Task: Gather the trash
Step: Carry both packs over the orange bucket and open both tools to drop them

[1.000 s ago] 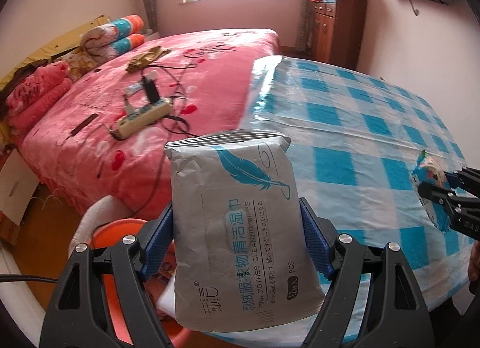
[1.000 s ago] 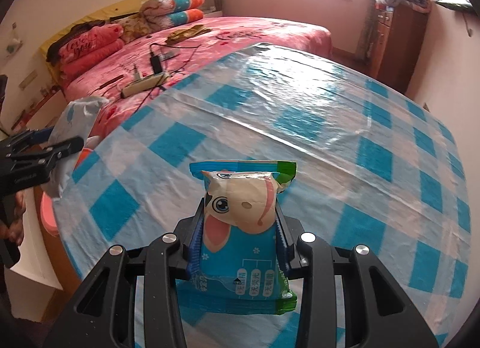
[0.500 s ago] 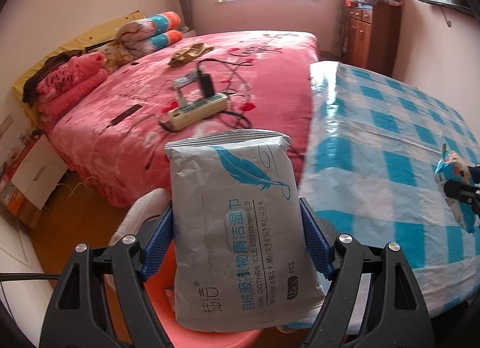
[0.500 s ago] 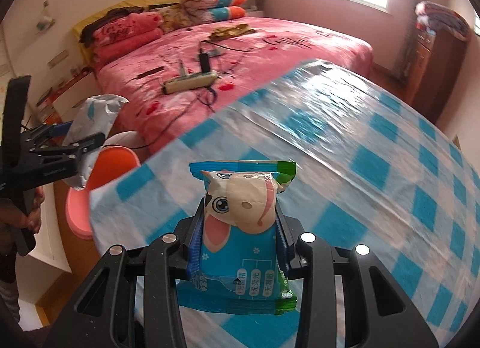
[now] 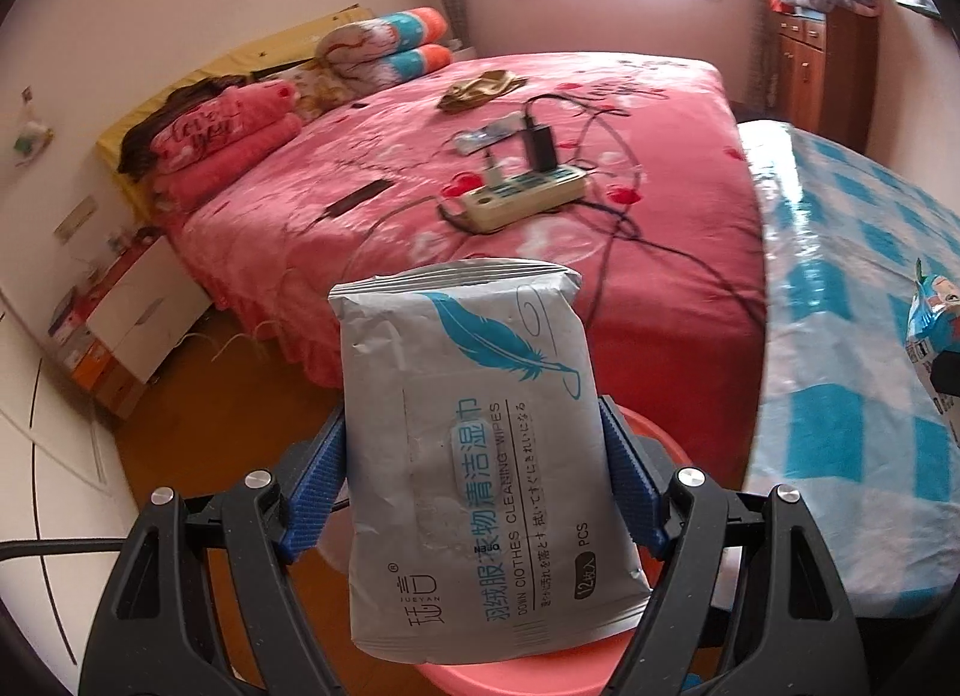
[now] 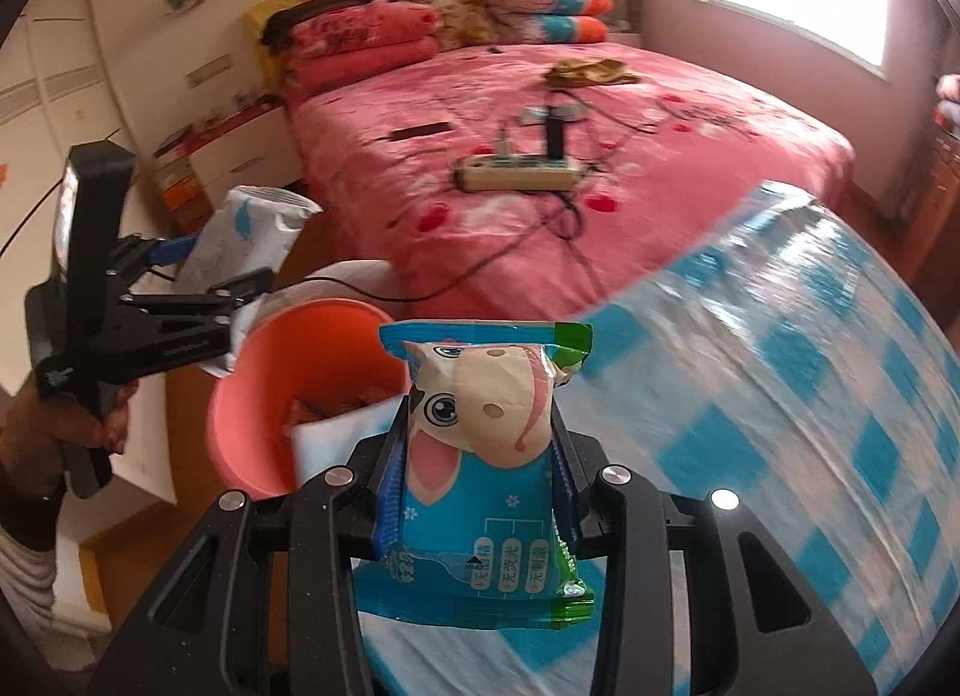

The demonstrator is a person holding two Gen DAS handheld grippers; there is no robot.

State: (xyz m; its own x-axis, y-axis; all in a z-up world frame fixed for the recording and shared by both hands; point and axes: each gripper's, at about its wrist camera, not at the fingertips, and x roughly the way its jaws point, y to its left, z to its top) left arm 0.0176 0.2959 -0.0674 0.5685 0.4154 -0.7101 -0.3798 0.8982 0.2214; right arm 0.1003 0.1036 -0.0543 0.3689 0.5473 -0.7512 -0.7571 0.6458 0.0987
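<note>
My left gripper [image 5: 474, 468] is shut on a grey wet-wipes pack [image 5: 480, 456] with a blue feather print, held upright above the pink bin [image 5: 636, 426]. From the right wrist view the same gripper [image 6: 234, 288] and pack [image 6: 246, 228] hover at the bin's far left rim. My right gripper [image 6: 477, 456] is shut on a blue snack packet [image 6: 480, 456] with a cartoon face, held over the table edge beside the pink bin [image 6: 252, 390]. The bin holds some wrappers and a white item.
A round table [image 6: 780, 396] with a blue-checked plastic cloth sits on the right. A pink bed [image 5: 540, 168] with a power strip [image 5: 522, 195] and cables lies beyond. A white bedside cabinet [image 5: 144, 306] stands at the left; a wooden dresser [image 5: 822, 72] at the back right.
Both grippers have swung left, off the table towards the pink bin. The bin has come into fuller view under the left gripper and beside the right one. Both packets stay gripped.
</note>
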